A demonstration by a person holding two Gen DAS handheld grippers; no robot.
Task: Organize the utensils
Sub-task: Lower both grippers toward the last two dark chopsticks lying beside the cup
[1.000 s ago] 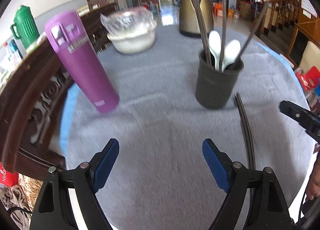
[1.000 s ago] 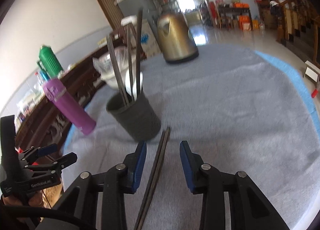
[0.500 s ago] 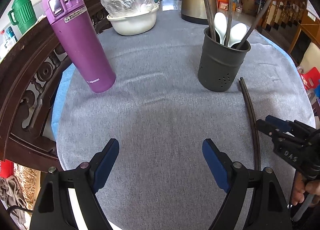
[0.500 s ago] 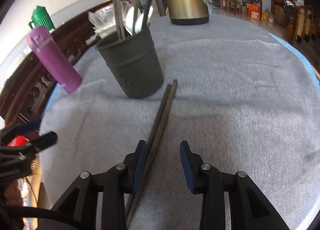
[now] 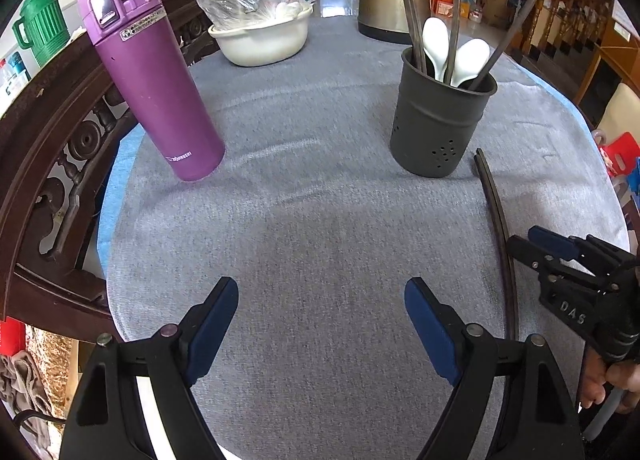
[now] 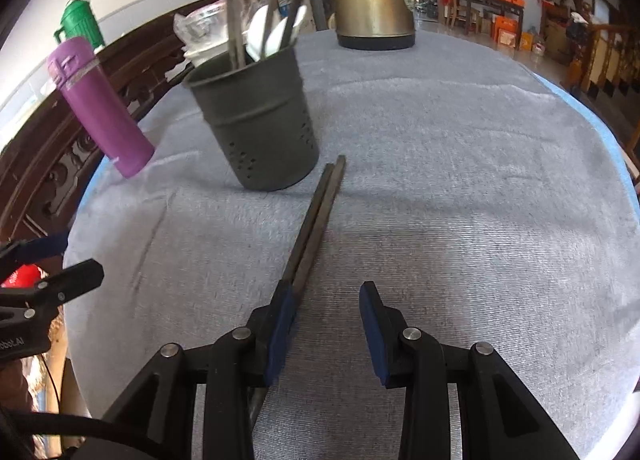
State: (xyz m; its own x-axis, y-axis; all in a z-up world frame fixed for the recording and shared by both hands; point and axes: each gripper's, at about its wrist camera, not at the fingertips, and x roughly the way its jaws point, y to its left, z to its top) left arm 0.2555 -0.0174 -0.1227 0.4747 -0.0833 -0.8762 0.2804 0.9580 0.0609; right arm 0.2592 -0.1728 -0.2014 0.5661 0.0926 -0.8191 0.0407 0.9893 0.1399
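A dark grey utensil holder (image 5: 442,120) stands on the grey tablecloth and holds several dark chopsticks and two white spoons (image 5: 436,42). It also shows in the right wrist view (image 6: 256,120). A pair of dark chopsticks (image 5: 496,216) lies flat on the cloth to the holder's right; in the right wrist view the pair (image 6: 316,216) runs from the holder toward my right gripper. My right gripper (image 6: 326,312) is open and low over the cloth, its left finger (image 6: 282,316) over the pair's near end. My left gripper (image 5: 320,316) is open and empty above the cloth's near edge.
A purple thermos (image 5: 152,80) stands at the left. A white basin under plastic film (image 5: 260,32) and a brass kettle (image 5: 388,0) stand at the back. A carved wooden chair back (image 5: 52,148) borders the table's left. The cloth (image 6: 460,180) stretches to the right.
My right gripper has come down and forward along the lying chopsticks, closer to the holder. My left gripper has drawn slightly nearer the table. Both stay open.
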